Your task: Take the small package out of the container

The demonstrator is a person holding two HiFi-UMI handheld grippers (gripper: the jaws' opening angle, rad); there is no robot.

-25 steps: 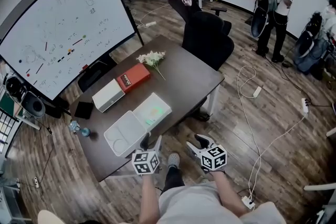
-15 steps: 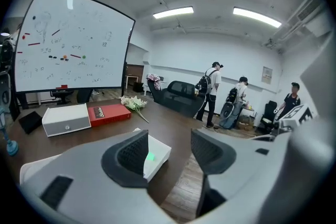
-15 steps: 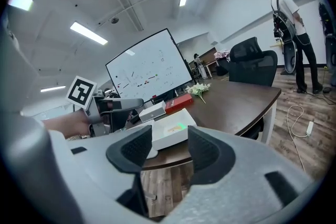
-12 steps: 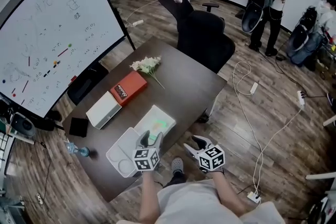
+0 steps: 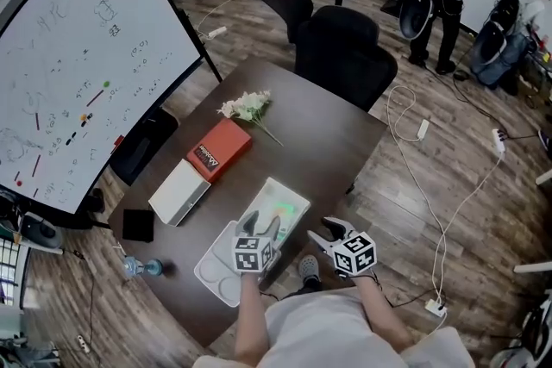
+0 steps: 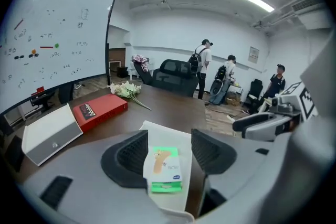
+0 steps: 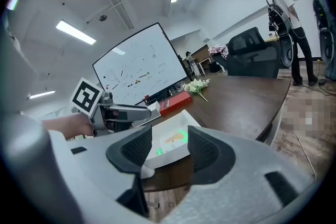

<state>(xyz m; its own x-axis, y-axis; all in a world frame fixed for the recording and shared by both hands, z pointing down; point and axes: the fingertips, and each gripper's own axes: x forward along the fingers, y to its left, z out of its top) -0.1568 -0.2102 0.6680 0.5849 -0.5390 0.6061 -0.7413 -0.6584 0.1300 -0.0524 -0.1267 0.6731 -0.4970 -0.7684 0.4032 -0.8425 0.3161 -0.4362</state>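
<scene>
The package [image 6: 164,169] lies flat in the container [image 5: 269,194], not yet lifted, so we judge the whole job ahead of us: close in, pinch, lift out. Our left gripper [image 5: 260,224] hangs at the package's 7 o'clock, jaws released and framing it without touching. Our right gripper [image 5: 326,233], jaws likewise spread and empty, waits at 4 o'clock by the table [image 5: 319,142] edge. The container sits close to that near edge, the book [image 5: 220,149] lies well apart at 10 o'clock, and bare tabletop opens toward 1 o'clock.

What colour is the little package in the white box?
Green and white package, best in left gripper view.
</scene>
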